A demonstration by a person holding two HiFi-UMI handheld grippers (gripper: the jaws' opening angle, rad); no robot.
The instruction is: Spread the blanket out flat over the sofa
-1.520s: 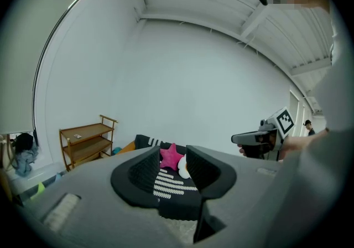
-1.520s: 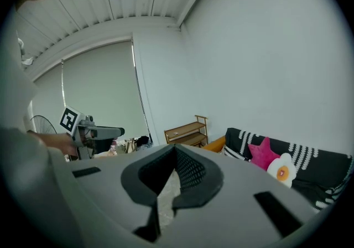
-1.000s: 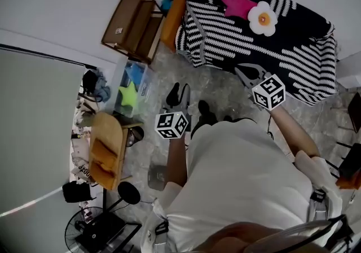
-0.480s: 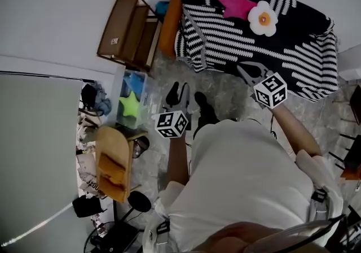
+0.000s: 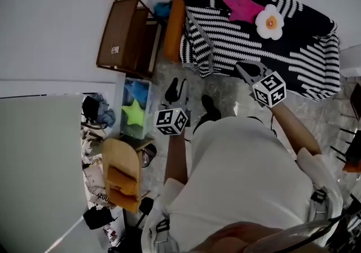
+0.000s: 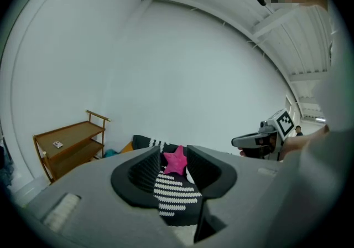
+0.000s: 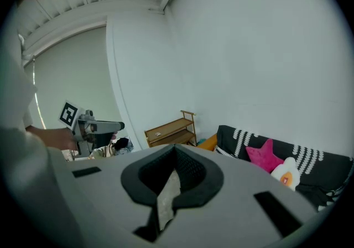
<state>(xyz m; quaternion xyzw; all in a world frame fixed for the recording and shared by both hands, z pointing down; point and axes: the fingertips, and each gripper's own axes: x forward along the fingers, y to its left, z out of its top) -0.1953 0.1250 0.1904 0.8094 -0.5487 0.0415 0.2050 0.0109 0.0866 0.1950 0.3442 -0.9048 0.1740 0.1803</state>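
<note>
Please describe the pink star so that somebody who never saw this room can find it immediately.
Find the big black blanket with white stripes, next to the wooden shelf. On its top part lie two soft cushions side by side. The pink star is the one nearer the shelf; its neighbour is a white flower-shaped cushion with an orange centre.

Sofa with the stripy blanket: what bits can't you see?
- Sofa, head view: the blanket covers it, bar an orange bit at one end.
- Blanket's right end, right gripper view: cut off by the picture's dark rim.
- Card on the wooden shelf, head view: too small to read.
</note>
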